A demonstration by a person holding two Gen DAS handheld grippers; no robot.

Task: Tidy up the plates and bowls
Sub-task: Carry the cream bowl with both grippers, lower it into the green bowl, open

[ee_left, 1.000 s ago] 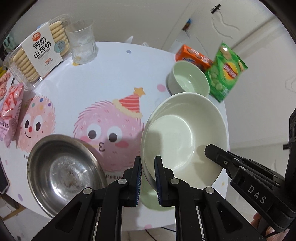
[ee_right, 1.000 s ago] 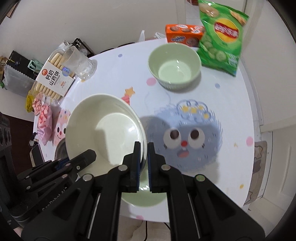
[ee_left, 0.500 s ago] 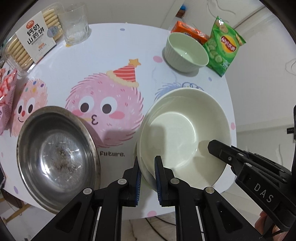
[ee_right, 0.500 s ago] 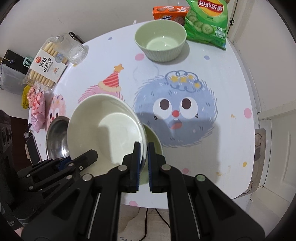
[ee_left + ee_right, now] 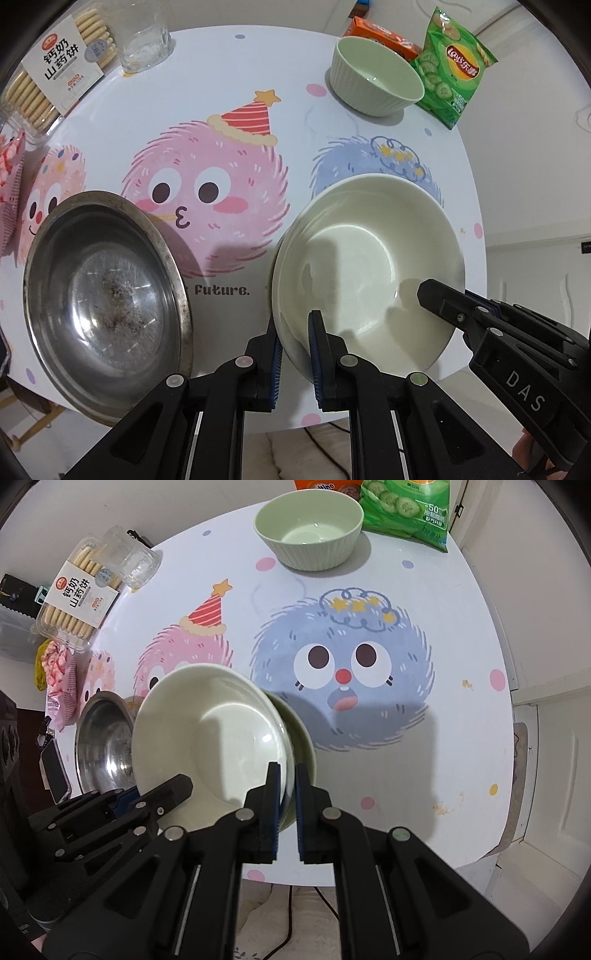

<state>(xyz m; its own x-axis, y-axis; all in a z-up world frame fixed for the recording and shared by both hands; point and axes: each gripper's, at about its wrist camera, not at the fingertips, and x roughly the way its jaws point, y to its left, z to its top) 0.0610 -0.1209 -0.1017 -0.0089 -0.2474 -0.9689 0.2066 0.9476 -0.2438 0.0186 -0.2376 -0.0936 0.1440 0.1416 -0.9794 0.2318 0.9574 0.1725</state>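
A large cream plate-bowl (image 5: 365, 266) is held above the table between both grippers. My left gripper (image 5: 293, 343) is shut on its near-left rim. My right gripper (image 5: 286, 794) is shut on its right rim, and in the left wrist view it shows at the lower right (image 5: 480, 325). In the right wrist view the cream bowl (image 5: 210, 738) hangs over a green dish (image 5: 304, 746) that shows beyond its right edge. A steel bowl (image 5: 103, 295) sits at the near left. A ribbed green bowl (image 5: 373, 85) stands at the far side.
A round table (image 5: 221, 92) with cartoon monsters. A biscuit pack (image 5: 48, 77) and a clear glass (image 5: 146, 40) stand at the far left, a pink snack bag (image 5: 9, 177) at the left edge. A green crisp bag (image 5: 454, 70) and an orange box (image 5: 380, 31) lie behind the green bowl.
Both grippers have lifted the cream bowl up and back toward the near edge. The table looks further away, and the green dish under it has come into view.
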